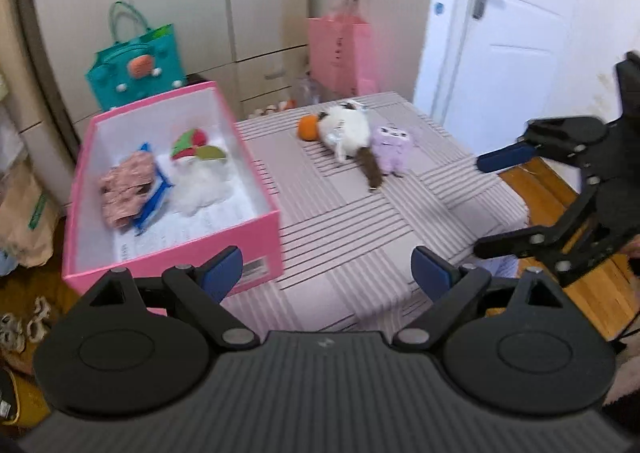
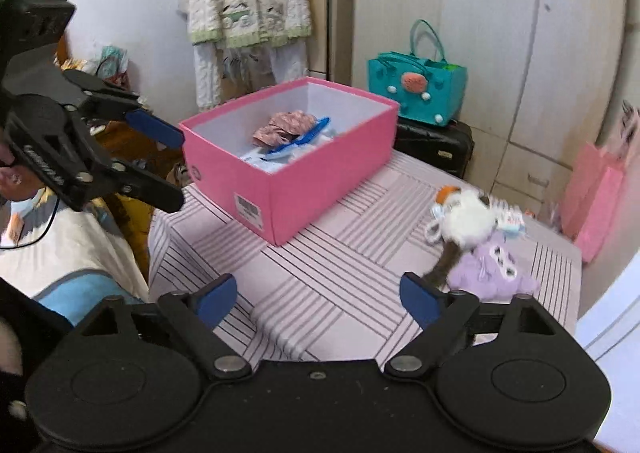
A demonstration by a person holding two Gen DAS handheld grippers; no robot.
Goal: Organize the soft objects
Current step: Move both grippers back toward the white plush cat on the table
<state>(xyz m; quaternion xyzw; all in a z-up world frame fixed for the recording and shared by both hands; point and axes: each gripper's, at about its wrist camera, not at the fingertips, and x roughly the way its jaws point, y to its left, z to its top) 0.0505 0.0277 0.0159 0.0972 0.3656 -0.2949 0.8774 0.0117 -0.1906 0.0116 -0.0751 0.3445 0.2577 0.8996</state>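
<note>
both claws (image 1: 328,269) (image 2: 316,299) wide, empty

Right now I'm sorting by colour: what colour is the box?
Pink outside, white inside: the box shows best in the right wrist view.

Two matte black handheld grippers. Left gripper (image 1: 328,273): ribbed black housing, two round discs, angled link arms with silver pivot screws, blue pads on the fingertips (image 1: 224,267). Right gripper (image 2: 316,299): same build, smooth housing, small centre screw, blue-padded fingertips (image 2: 416,299). Thin black cable trailing beside the left one.
</note>
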